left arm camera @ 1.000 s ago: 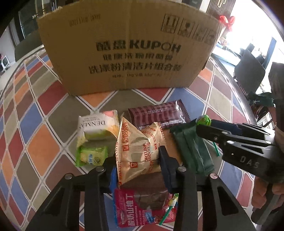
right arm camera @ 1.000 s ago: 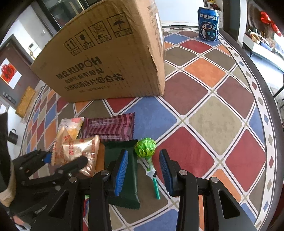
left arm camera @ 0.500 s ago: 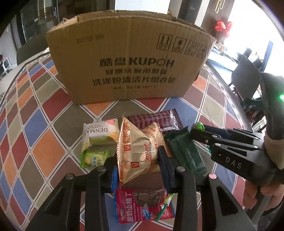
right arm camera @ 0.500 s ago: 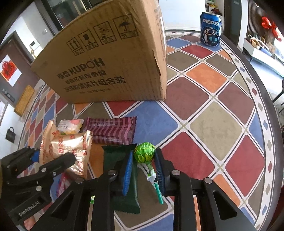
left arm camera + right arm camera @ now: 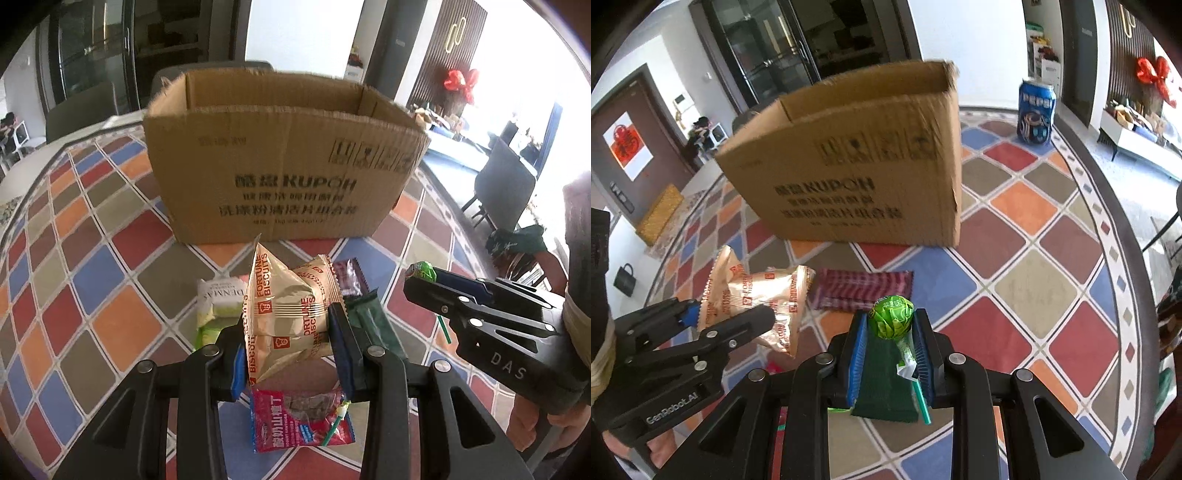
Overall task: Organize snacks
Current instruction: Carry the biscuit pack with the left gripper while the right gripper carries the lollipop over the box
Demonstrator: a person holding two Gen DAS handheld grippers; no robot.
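My left gripper (image 5: 291, 339) is shut on a gold Fortune Biscuits packet (image 5: 286, 314), lifted off the table; the same packet (image 5: 757, 295) shows at the left of the right wrist view. My right gripper (image 5: 891, 332) is shut on a green lollipop (image 5: 891, 317), its stick hanging down between the pads; the lollipop head (image 5: 421, 271) peeks over that gripper in the left wrist view. An open cardboard box (image 5: 284, 173) stands upright beyond both grippers, also seen as the box (image 5: 857, 188) from the right.
On the patterned tablecloth (image 5: 110, 321) lie a maroon bar (image 5: 862, 290), a dark green packet (image 5: 373, 325), a white-green packet (image 5: 219, 301), and a red packet (image 5: 299, 421) with a second lollipop stick. A Pepsi can (image 5: 1036, 112) stands far right. A chair (image 5: 504, 184) is beyond the table.
The right gripper shut on the green lollipop and lifted it. The left gripper rose with the biscuit packet, and both views tilted up so the box's open top shows.
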